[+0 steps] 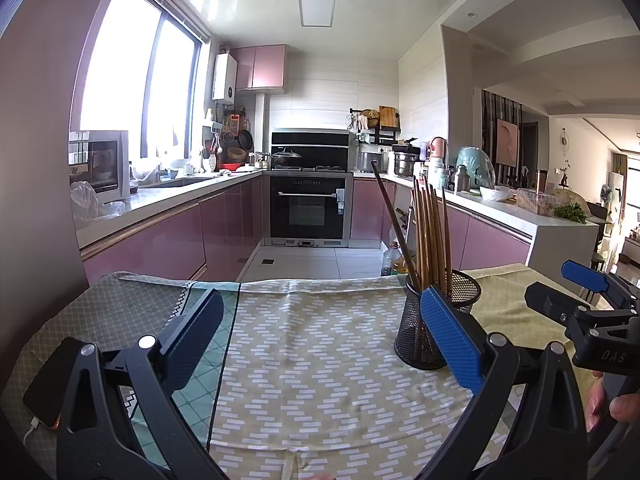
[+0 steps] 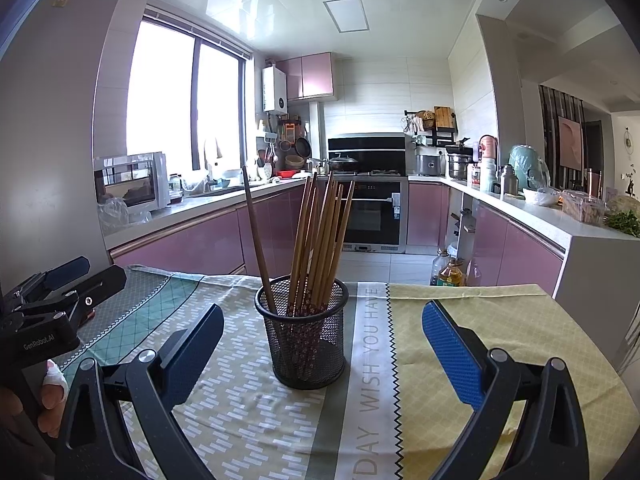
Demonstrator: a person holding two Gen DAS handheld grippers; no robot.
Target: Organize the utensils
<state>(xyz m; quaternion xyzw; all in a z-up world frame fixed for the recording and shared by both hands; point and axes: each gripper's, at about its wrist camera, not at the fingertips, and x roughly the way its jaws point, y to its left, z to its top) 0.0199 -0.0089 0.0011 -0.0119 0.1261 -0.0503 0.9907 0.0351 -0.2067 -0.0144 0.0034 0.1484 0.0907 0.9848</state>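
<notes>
A black mesh cup [image 2: 304, 344] stands on the table and holds several wooden chopsticks [image 2: 320, 236] upright. One longer, darker stick [image 2: 256, 232] leans to the left in it. My right gripper [image 2: 323, 311] is open, with the cup straight ahead just beyond its fingertips. The left wrist view shows the same mesh cup [image 1: 436, 324] at the right, partly hidden behind the blue pad [image 1: 448, 332]. My left gripper [image 1: 320, 320] is open over bare cloth, left of the cup. Neither gripper holds anything.
A patterned tablecloth [image 2: 460, 312] covers the table. A phone [image 1: 40, 400] on a cable lies at its near left corner. Oil bottles [image 2: 450, 272] stand on the floor past the far edge. Kitchen counters [image 2: 532, 216] run along both sides. A hand [image 1: 600, 404] holds each gripper.
</notes>
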